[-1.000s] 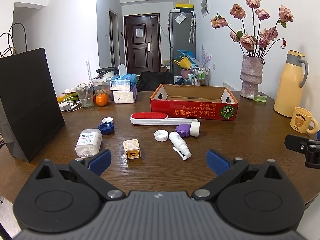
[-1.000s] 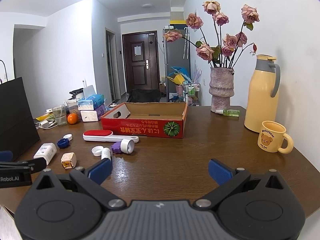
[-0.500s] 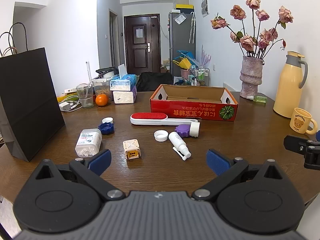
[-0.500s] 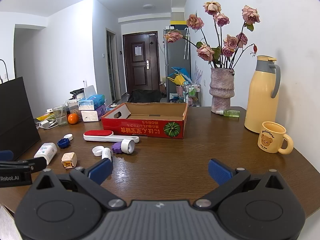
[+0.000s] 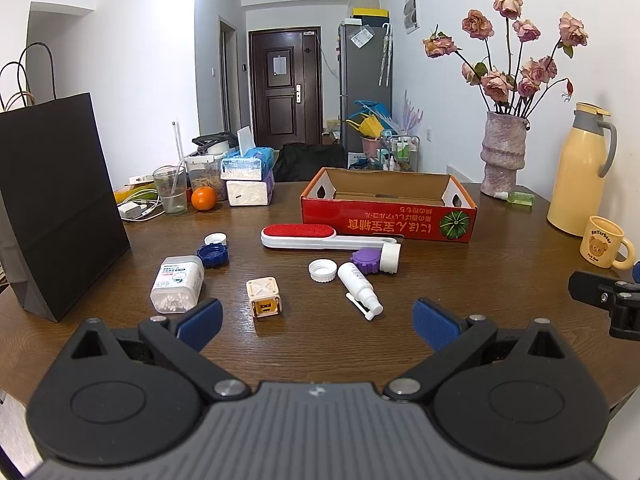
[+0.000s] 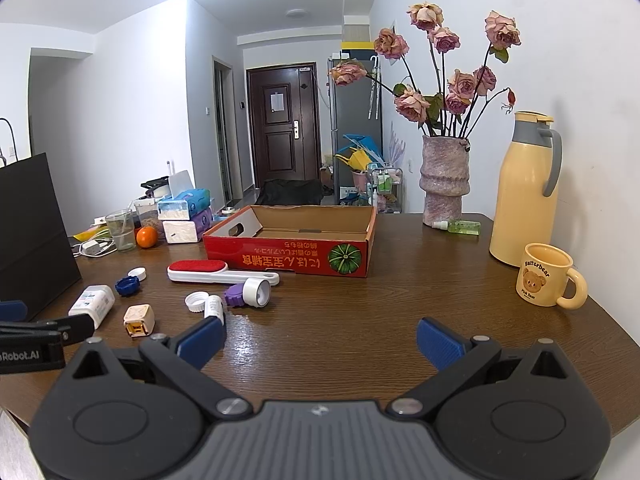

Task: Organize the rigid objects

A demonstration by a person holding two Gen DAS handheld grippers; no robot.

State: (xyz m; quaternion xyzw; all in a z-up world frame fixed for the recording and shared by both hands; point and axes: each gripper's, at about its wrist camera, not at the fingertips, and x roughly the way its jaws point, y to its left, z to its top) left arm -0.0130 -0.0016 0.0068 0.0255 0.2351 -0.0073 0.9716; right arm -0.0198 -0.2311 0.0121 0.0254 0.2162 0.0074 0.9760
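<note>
On the wooden table (image 5: 460, 280) an open red cardboard box (image 5: 388, 216) sits empty. Before it lie a red-and-white lint brush (image 5: 316, 237), a white jar (image 5: 176, 283), a spray bottle (image 5: 359, 289) and a small beige cube (image 5: 265, 296). Left gripper (image 5: 316, 318) and right gripper (image 6: 320, 340) hover with jaws apart, holding nothing.

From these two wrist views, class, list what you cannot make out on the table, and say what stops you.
- Red cardboard box: left wrist view, its front wall hides the floor; the right wrist view shows part of it.
- Black paper bag: contents hidden by its own side; cut by the frame edge in the right wrist view.
- White pill bottle label: print too small.
- Spray bottle: right wrist view, partly behind the right tongs.
</note>
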